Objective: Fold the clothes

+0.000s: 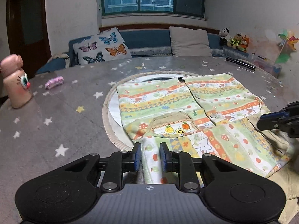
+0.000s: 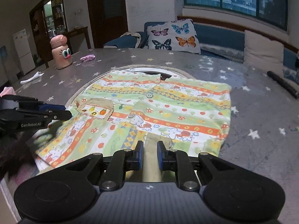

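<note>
A child's shirt (image 1: pixel 186 100) (image 2: pixel 168 102) with green, orange and yellow stripes, buttons and a fruit pocket lies mostly flat on the table. My left gripper (image 1: pixel 150 149) is at the shirt's near edge, shut on a bunched strip of its printed fabric that fills the gap between the blue pads. My right gripper (image 2: pixel 150 149) is at the near hem, shut on a strip showing the beige inside of the cloth. Each gripper appears in the other's view: the right gripper (image 1: pixel 276 121) at the shirt's right side, the left gripper (image 2: pixel 46 112) at its left side.
The table (image 1: pixel 56 112) has a grey cloth with stars and a round woven mat (image 1: pixel 108 123) under the shirt. A pink cartoon bottle (image 1: pixel 15 82) (image 2: pixel 60 54) and a small purple item (image 1: pixel 54 82) stand at the left. A dark tube (image 2: pixel 282 84) lies far right. A sofa with cushions (image 1: pixel 102 46) is behind.
</note>
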A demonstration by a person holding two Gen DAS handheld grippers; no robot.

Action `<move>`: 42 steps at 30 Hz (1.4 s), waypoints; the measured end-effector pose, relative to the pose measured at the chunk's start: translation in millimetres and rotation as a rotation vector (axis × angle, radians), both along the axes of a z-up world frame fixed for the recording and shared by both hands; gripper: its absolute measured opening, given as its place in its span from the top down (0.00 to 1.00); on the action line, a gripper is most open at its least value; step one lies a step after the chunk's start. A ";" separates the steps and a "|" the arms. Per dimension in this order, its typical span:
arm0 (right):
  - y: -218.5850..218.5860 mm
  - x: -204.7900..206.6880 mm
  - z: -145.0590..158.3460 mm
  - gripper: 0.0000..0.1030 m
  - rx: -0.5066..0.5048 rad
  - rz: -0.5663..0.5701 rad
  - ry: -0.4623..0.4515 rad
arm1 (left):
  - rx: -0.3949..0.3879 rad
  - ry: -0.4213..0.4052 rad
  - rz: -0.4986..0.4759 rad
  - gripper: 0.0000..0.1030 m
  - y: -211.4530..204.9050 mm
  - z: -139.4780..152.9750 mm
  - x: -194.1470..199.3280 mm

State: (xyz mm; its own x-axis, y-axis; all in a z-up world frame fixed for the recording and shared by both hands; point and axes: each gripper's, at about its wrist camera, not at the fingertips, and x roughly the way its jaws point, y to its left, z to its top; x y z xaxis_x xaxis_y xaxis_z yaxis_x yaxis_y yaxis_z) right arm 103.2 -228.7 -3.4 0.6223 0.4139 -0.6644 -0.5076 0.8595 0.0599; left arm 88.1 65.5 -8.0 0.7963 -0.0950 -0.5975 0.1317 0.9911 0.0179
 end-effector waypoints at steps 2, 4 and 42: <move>-3.8 -8.5 5.4 0.85 0.009 0.016 -0.004 | 0.006 -0.014 -0.011 0.76 -2.4 4.5 -6.7; -6.6 -17.1 8.1 0.85 0.017 0.035 -0.002 | 0.017 -0.026 -0.033 0.76 -7.4 8.6 -14.7; -40.2 -94.0 1.6 0.75 -0.093 0.046 0.018 | 0.324 -0.201 -0.513 0.45 -93.8 -15.2 -95.1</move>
State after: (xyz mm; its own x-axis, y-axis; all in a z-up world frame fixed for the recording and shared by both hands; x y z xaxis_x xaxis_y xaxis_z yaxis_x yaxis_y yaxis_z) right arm 9.2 -268.9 -1.9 0.5918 0.3778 -0.7121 -0.5462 0.8376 -0.0096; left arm -7.1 -28.3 -23.2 0.7969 -0.3339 -0.5035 0.5512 0.7431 0.3794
